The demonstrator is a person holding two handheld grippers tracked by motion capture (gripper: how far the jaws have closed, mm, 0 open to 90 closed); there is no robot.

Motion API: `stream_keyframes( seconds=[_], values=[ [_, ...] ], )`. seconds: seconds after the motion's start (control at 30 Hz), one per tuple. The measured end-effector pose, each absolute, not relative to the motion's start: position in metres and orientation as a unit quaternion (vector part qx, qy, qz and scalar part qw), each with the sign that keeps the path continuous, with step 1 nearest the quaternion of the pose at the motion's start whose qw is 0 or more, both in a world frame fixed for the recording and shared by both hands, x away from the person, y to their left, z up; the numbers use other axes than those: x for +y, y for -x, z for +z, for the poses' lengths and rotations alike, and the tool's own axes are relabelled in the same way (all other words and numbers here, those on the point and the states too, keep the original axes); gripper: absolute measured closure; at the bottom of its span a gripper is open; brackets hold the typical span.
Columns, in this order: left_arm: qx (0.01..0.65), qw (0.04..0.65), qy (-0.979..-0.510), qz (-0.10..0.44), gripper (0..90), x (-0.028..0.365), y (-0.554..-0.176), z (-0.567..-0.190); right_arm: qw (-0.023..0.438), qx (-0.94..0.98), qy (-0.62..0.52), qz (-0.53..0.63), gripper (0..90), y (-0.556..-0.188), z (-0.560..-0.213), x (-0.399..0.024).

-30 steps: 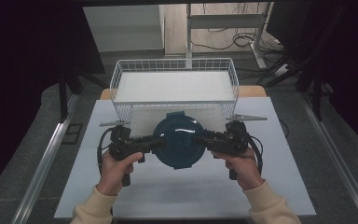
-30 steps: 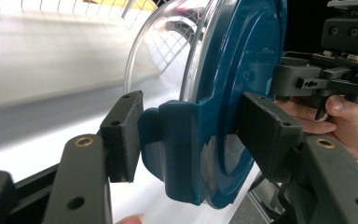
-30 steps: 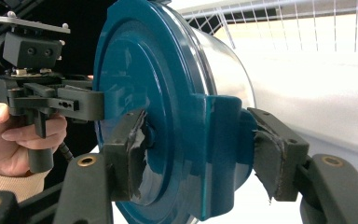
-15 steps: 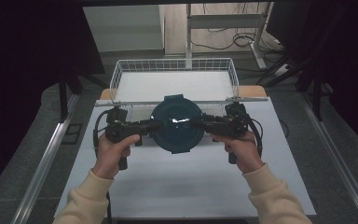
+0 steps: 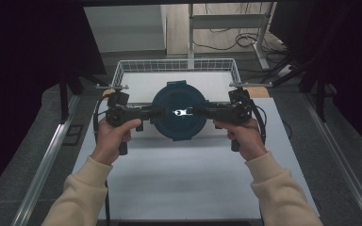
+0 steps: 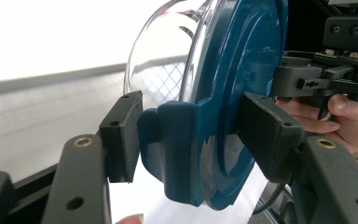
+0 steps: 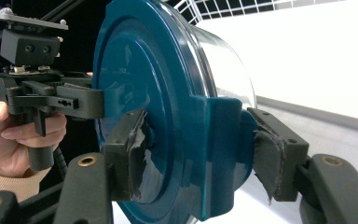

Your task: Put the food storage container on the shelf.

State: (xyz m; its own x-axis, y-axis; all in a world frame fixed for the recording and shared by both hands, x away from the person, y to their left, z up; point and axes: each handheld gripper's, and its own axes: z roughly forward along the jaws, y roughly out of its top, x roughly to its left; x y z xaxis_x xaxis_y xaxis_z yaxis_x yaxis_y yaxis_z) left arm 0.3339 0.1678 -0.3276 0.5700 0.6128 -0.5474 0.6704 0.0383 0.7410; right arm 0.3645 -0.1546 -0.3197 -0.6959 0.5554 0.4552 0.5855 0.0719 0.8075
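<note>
Round container with blue lid [image 5: 178,112] held up in air between both grippers, above near edge of wire basket [image 5: 122,70] and white table [image 5: 179,174]. Left gripper [image 6: 186,135] clamped on lid's side tab, jaws narrowly apart, pads pressing both faces. Right gripper [image 7: 200,154] clamped on opposite tab, same narrow spread. Clear bowl [image 7: 228,70] under lid, facing down.

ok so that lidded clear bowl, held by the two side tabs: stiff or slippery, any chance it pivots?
Probably stiff: the blue lid and its tabs look moulded and hold shape under both tools, left and right. Likely slippery: the lid and clear bowl are glossy. It may pivot, since the two grips sit on opposite tabs along one axis.
</note>
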Motion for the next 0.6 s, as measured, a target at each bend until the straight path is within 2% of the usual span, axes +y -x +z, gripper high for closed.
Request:
stream_keyframes(
  seconds=[0.6],
  values=[
    [0.456, 0.554, -0.696, -0.027, 41.1, 0.176, -0.386, -0.293, 0.010, -0.731, 0.391, -0.559, 40.4, -0.409, -0.286, -0.147]
  ],
)
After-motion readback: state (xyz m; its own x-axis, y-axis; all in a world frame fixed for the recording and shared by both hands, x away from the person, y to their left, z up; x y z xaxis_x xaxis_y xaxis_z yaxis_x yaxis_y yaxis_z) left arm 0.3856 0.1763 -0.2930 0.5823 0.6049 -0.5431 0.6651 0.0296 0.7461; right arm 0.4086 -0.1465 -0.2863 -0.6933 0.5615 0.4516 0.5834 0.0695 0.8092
